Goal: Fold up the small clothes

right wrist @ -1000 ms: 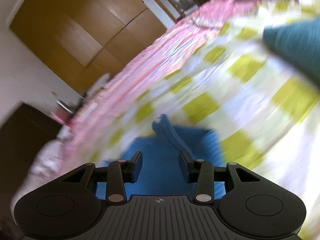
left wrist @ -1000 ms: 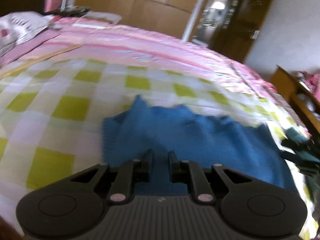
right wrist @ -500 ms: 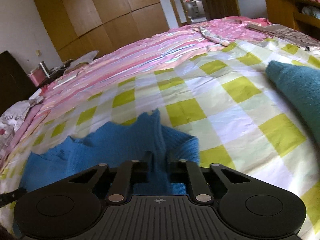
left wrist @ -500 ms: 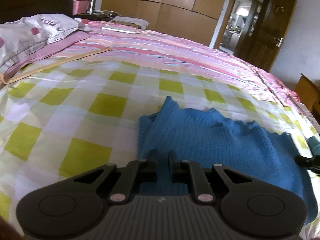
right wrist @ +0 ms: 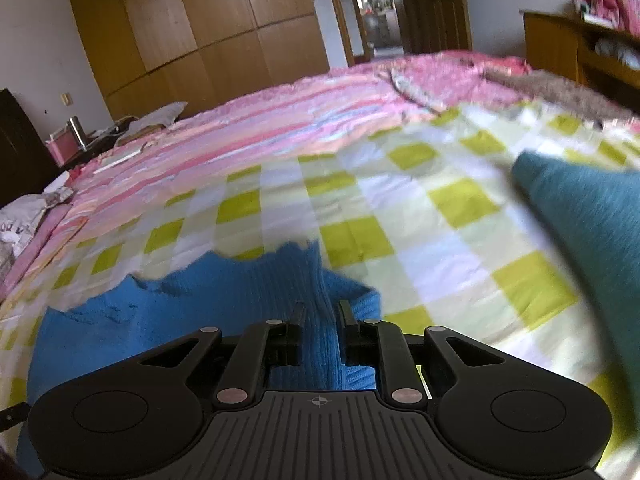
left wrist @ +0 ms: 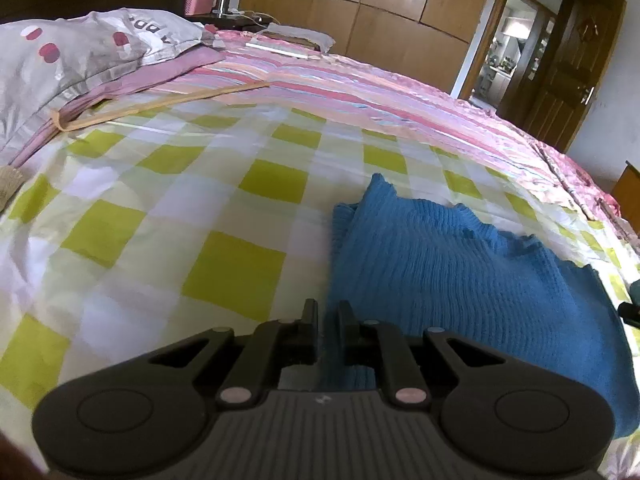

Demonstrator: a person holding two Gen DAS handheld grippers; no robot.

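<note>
A blue knitted sweater lies on the green-and-white checked sheet of a bed. My left gripper is shut on the sweater's left edge, with blue knit pinched between the fingers. In the right wrist view the same sweater spreads to the left, and my right gripper is shut on a raised ridge of its right edge. Both grippers hold the cloth low over the sheet.
A teal garment lies on the sheet to the right. Pillows lie at the far left and a pink striped cover beyond. Wooden wardrobes, a doorway and a wooden cabinet stand behind the bed.
Both grippers have closed on the sweater's edges and drawn back toward me with the cloth. The views have steadied after the earlier blur.
</note>
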